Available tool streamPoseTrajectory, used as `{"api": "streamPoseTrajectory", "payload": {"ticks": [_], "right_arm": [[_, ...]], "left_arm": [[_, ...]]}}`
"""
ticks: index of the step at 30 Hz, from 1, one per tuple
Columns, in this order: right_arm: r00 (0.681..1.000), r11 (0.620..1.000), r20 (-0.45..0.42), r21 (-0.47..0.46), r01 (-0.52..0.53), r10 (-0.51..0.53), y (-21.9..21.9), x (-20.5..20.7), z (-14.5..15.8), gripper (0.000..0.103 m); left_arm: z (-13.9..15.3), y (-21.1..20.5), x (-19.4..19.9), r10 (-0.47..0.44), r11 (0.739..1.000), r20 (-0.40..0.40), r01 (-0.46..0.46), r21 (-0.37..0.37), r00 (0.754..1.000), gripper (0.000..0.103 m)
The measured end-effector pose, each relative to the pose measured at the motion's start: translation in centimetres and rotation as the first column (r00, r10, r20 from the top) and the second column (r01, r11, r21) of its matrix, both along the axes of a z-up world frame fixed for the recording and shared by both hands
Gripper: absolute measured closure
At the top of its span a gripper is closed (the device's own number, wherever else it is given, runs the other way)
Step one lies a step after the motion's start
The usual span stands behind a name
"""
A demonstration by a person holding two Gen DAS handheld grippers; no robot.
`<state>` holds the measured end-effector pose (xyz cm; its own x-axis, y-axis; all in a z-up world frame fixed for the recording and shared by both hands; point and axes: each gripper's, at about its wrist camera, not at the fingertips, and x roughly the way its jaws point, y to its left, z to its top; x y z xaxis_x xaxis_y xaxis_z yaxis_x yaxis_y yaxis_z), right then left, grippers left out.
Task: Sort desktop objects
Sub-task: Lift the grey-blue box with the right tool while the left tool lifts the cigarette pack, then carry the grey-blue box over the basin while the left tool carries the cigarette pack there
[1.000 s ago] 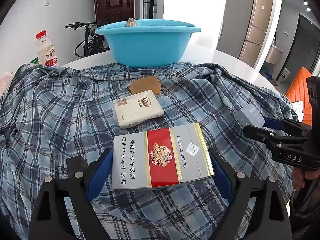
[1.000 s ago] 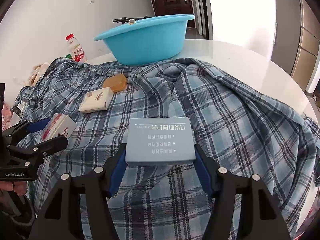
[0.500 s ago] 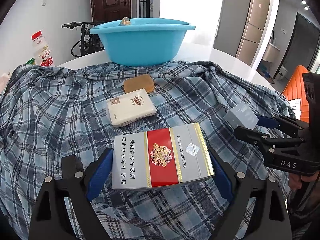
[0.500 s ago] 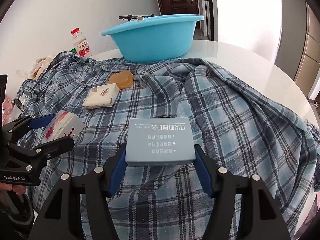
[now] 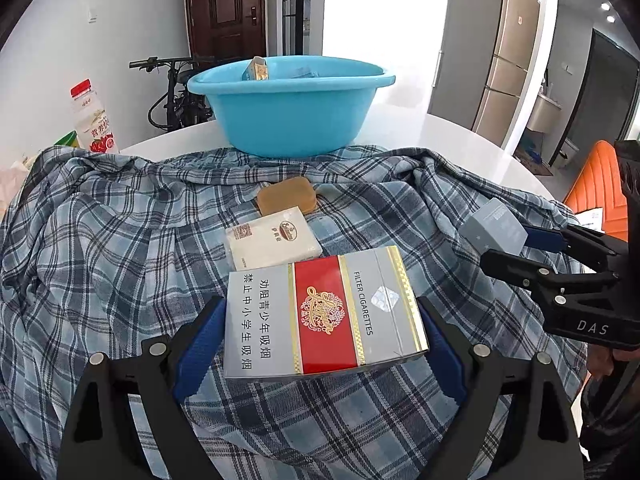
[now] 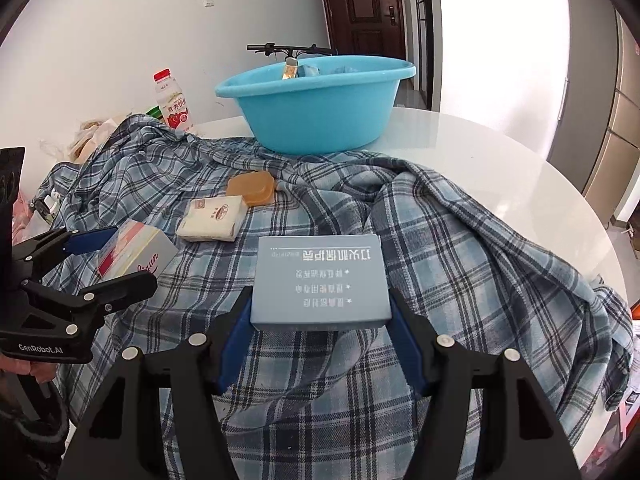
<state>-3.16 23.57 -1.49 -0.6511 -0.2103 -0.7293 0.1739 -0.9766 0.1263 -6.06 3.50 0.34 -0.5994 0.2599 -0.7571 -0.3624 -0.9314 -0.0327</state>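
Observation:
My left gripper (image 5: pixel 320 320) is shut on a silver and red cigarette pack (image 5: pixel 324 312), held above the plaid cloth (image 5: pixel 120 240). My right gripper (image 6: pixel 320 304) is shut on a pale blue box (image 6: pixel 320 280) with printed text. Each gripper shows in the other's view, the right one (image 5: pixel 504 240) with its box (image 5: pixel 494 226) and the left one (image 6: pixel 108 256) with its pack (image 6: pixel 136 252). A blue basin (image 5: pixel 292 104) stands at the far side of the table with small packs inside. A white pack (image 5: pixel 274 238) and an amber soap bar (image 5: pixel 288 196) lie on the cloth.
A drink bottle (image 5: pixel 94 120) with a red cap stands at the far left of the white round table (image 6: pixel 500 168). A bicycle (image 5: pixel 176 92) is behind the table. An orange chair (image 5: pixel 596 196) is at the right.
Both grippers have risen and moved a little toward the basin with their boxes still held. The inside of the basin has come into view.

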Motion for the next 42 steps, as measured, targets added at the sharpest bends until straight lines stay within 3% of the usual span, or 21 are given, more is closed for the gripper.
{"api": "streamPoseTrajectory", "payload": {"ticks": [12,20,25,32,42], "right_arm": [[0.996,1.0,-0.086,0.014,-0.023,0.024,-0.4,-0.2,3.3,0.041],[0.987,0.992,-0.129,0.085,-0.088,0.099,-1.6,-1.2,5.1,0.041],[0.979,0.995,-0.191,0.089,-0.052,0.068,-1.8,-1.1,6.6,0.041],[0.979,0.993,-0.183,0.086,-0.076,0.091,-1.9,-1.6,7.1,0.041],[0.972,0.995,-0.223,0.076,-0.06,0.076,-1.0,-3.0,9.1,0.041]], "left_arm": [[2.9,0.2,-0.9,-0.01,1.0,-0.048,0.011,0.027,0.999,0.011],[4.7,0.9,-1.6,-0.015,1.0,-0.107,0.014,-0.008,0.994,0.011],[5.6,0.9,-2.4,-0.004,1.0,-0.147,0.0,-0.026,0.989,0.011],[6.3,1.6,-3.1,-0.017,0.998,-0.182,0.007,-0.06,0.983,0.011],[7.7,1.9,-6.2,-0.021,0.999,-0.163,0.014,-0.046,0.986,0.011]]}}
